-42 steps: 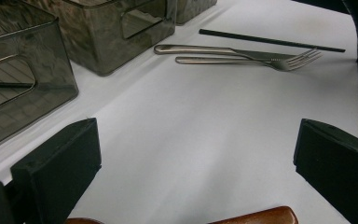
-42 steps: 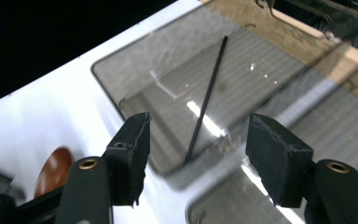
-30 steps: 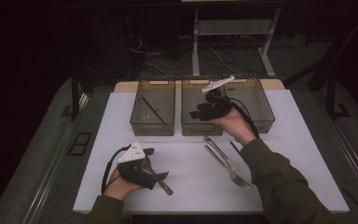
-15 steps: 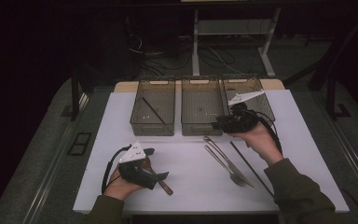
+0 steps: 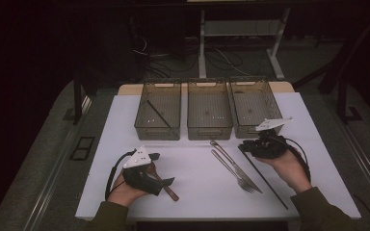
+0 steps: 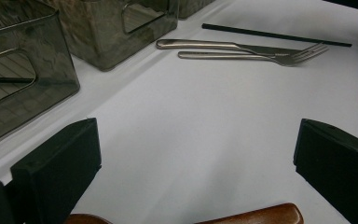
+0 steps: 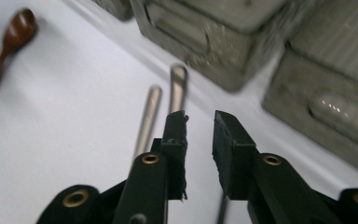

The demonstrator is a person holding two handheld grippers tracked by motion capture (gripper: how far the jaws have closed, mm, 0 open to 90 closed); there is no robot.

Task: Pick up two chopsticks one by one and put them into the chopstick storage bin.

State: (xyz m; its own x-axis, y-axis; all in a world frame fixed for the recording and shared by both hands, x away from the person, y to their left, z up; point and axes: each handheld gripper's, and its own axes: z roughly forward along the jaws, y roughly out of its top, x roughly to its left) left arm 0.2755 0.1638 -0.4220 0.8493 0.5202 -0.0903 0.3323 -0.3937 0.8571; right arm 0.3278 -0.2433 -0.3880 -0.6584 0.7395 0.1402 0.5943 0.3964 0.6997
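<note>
Wooden spoon (image 5: 163,182) lies under left hand-held gripper (image 5: 160,169).

High view overhead facing forward, both gripper views low, close to table (image 5: 192,183), sharing fork (image 6: 279,57)

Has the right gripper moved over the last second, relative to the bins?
Yes. The right gripper was over the middle bin; now, in the high view, it sits right of there and nearer the person, in front of the right bin, by the black chopstick.
</note>
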